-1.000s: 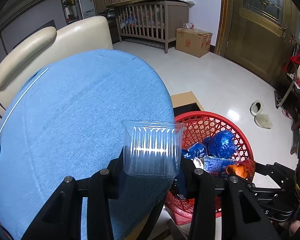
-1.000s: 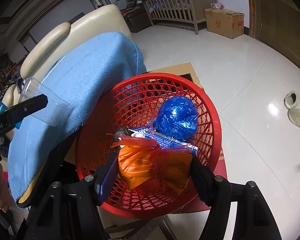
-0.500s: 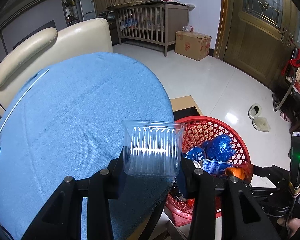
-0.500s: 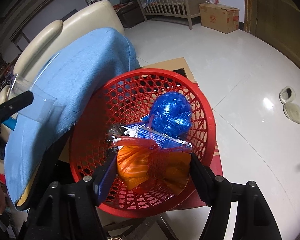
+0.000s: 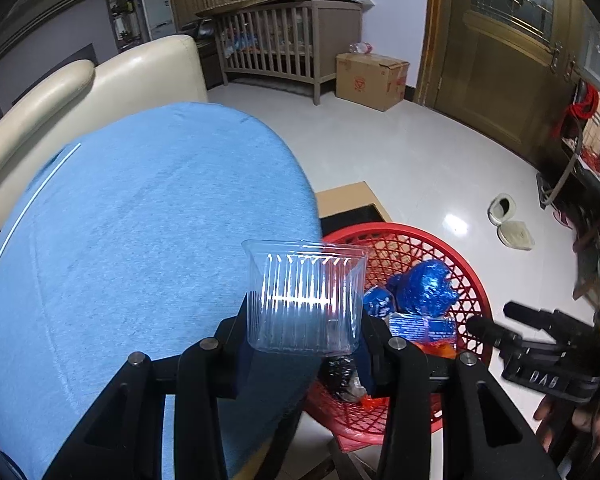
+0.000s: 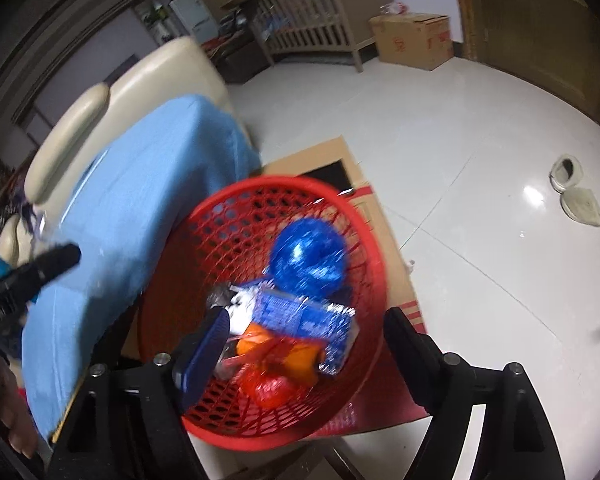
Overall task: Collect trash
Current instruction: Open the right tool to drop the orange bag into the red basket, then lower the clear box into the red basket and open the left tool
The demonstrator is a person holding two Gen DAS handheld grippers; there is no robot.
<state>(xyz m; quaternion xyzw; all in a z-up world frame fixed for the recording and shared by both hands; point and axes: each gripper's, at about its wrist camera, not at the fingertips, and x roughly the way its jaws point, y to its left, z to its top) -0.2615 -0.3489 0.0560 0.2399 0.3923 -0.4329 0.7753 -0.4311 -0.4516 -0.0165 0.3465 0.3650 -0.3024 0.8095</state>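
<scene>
Left tongs (image 5: 304, 344): closed on the clear plastic cup (image 5: 305, 298), gripped low on its ribbed wall, mouth upright.
Right tongs (image 6: 300, 340): jaws had just been opening and stood wide, pads off the orange mesh-wrapped bag (image 6: 278, 364), which lay loose in the basket between and below them.
Cup's place: held over the near edge of the blue-covered counter (image 5: 140, 240), not yet above the basket.
Key relation: the red basket (image 5: 476, 292) lay just to the right of the cup and lower, its rim beside the counter's edge; the left tongs were the nearer to the cup's drop, the right tongs already over the basket.
Basket contents: blue crumpled wrapper (image 6: 306, 258), blue printed packet (image 6: 300, 314), orange bag.
Judged next: cup carried rightward over the rim, then released.
</scene>
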